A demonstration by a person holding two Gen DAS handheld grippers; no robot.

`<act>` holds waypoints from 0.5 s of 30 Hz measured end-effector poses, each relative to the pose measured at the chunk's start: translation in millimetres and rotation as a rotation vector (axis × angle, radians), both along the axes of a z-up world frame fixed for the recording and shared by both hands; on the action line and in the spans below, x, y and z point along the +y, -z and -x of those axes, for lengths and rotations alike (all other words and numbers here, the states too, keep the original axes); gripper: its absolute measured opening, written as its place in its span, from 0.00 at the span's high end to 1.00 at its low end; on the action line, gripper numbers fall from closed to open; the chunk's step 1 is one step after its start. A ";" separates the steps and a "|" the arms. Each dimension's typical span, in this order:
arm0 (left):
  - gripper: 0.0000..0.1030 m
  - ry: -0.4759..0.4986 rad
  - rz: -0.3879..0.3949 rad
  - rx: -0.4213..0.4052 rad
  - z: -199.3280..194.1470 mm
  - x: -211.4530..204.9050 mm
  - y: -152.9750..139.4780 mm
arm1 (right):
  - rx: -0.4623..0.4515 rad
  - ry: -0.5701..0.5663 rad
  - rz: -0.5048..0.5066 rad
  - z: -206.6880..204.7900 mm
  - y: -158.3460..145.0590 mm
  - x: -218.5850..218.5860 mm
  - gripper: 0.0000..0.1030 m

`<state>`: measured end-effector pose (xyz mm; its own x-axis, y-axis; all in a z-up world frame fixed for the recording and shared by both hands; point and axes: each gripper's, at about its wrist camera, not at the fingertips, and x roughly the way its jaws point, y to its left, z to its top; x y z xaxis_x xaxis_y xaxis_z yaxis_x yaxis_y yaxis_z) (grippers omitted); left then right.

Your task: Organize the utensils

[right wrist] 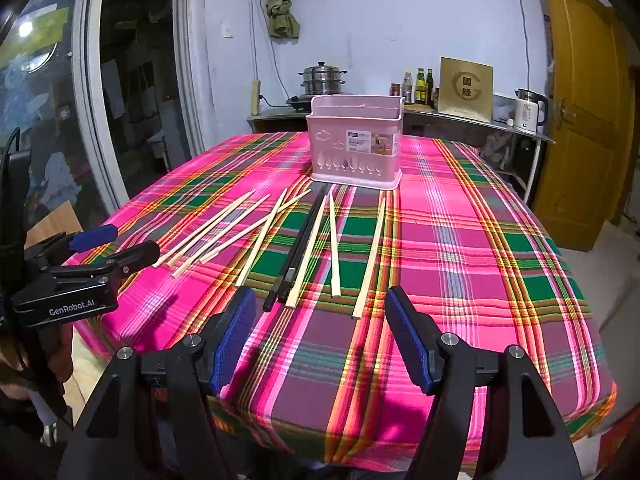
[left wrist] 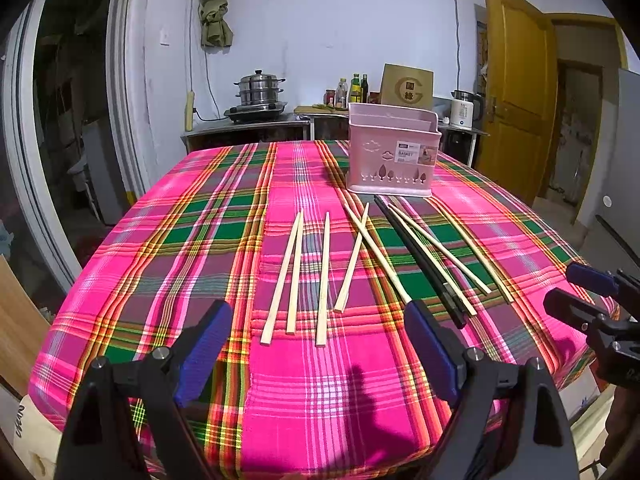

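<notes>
Several pale wooden chopsticks and a pair of black chopsticks lie spread on the plaid tablecloth. Behind them stands a pink plastic utensil basket, upright, and I see nothing sticking out of its top. My left gripper hovers open over the near table edge, just short of the wooden sticks' near ends. Open too, my right gripper sits near the ends of the black pair. Each gripper shows at the edge of the other's view.
A counter along the back wall carries a steel steamer pot, bottles, a brown box and a white kettle. A yellow door stands on the right. A dark doorway lies left.
</notes>
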<state>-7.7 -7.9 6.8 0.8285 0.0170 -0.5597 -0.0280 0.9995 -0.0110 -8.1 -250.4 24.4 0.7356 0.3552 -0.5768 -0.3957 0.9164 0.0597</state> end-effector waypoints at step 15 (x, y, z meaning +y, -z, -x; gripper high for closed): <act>0.13 0.007 0.012 -0.012 1.4 -1.1 -4.1 | -0.012 -0.001 0.001 -0.3 -0.5 3.0 0.35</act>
<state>-9.1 -8.9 10.8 0.8353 0.0043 -0.5498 -0.0206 0.9995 -0.0234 -7.8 -247.4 24.9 0.7420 0.3554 -0.5684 -0.3970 0.9162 0.0545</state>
